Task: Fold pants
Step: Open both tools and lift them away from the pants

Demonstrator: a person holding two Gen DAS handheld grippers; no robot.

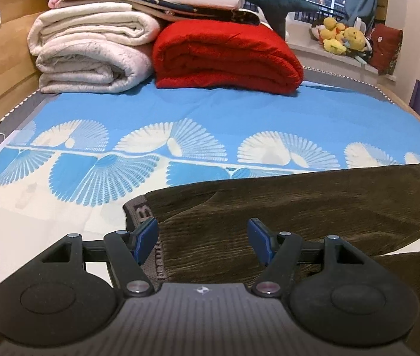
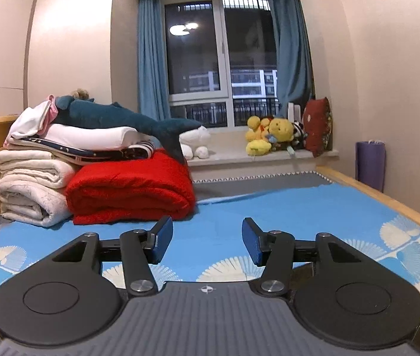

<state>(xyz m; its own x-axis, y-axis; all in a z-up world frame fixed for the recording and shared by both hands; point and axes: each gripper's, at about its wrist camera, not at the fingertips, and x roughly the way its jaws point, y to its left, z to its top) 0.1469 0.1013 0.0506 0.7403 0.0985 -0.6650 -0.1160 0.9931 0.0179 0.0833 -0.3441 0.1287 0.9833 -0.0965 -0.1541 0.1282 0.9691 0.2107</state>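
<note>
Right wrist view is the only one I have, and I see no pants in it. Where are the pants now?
Observer: The brown pants lie on the bed sheet, just under the left gripper.
Operator: Is the left gripper holding them?
Observer: No, its jaws are open, with nothing between the pads.
Operator: Which part is nearest to it?
Observer: The grey waistband, beside its left finger.
</note>
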